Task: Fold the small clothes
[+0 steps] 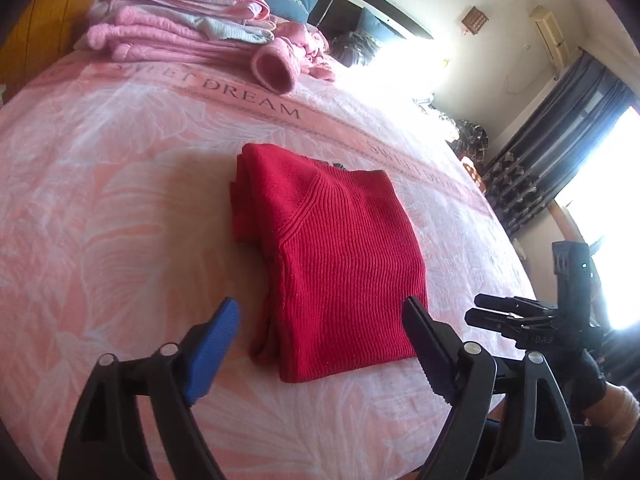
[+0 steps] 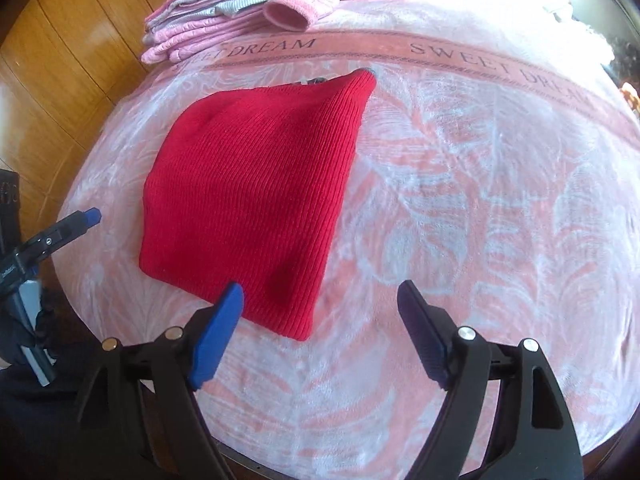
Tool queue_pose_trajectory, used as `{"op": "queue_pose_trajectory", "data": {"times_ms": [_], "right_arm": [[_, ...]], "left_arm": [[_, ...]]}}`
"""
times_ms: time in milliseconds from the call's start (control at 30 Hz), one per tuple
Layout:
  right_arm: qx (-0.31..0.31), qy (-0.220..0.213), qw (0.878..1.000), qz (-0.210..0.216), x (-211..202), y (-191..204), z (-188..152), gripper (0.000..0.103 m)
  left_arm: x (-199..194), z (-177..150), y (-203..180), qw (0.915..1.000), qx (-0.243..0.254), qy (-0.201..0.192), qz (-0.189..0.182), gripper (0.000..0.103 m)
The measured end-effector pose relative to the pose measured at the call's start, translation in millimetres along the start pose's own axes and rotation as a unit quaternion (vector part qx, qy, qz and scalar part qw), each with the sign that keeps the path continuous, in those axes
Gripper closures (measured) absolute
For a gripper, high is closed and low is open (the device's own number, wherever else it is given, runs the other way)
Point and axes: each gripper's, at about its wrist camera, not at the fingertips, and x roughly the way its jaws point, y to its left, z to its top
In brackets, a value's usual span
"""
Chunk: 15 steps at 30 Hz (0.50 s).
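Sweater (image 1: 328, 248) mid-bed (image 1: 100, 208); clothes pile (image 1: 180, 28) behind.

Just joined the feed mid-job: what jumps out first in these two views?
The red sweater, folded into a compact block, lies mid-bed on the pink blanket. Behind it, near the far edge, sits a stack of folded pink clothes. The left gripper and the right gripper are both open and empty, hovering at the sweater's near edge.

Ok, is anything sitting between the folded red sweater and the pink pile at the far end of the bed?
Nothing visible does. Bare pink bedspread lies between the red sweater and the pile of folded pink clothes. Both grippers, left and right, are open, holding nothing.
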Motion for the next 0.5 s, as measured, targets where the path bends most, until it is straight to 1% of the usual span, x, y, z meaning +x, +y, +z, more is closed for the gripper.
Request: {"op": "queue_pose_trajectory", "data": {"times_ms": [67,133,233,267,300,367,433,500], "right_arm": [[0.007,-0.002,1.0,-0.006,-10.6,1.8,-3.9,0.024],[0.015,-0.001,1.0,-0.014,-21.7,8.5,-8.2,0.02],[0.024,-0.018,0.999,-0.037,-42.1,17.6,-14.4,0.017],[0.029,-0.026,0.998,-0.045,-49.4,20.2,-16.5,0.014],[0.036,-0.033,0.997,-0.056,-56.7,23.0,-18.8,0.013],[0.044,-0.046,0.995,-0.072,-69.3,29.1,-22.8,0.013],[0.05,-0.072,0.993,-0.074,-82.9,35.4,-27.3,0.012],[0.053,-0.089,0.991,-0.084,-92.4,42.9,-31.9,0.008]], "left_arm": [[-7.1,-1.6,-11.0,0.9999,-0.004,0.011,0.012,0.019],[-16.8,-6.6,-23.2,0.9998,-0.004,0.013,0.015,0.019],[-32.1,-11.4,-38.8,0.9993,0.021,-0.001,0.032,0.019],[-37.0,-11.4,-43.9,0.9987,0.03,-0.005,0.041,0.019],[-44.0,-11.5,-48.8,0.9978,0.036,-0.011,0.055,0.017],[-57.2,-11.9,-54.5,0.9957,0.039,-0.023,0.081,0.013],[-69.9,-13.9,-55.8,0.9932,0.035,-0.036,0.105,0.012],[-78.9,-17.0,-54.8,0.9919,0.035,-0.041,0.115,0.012]]}}
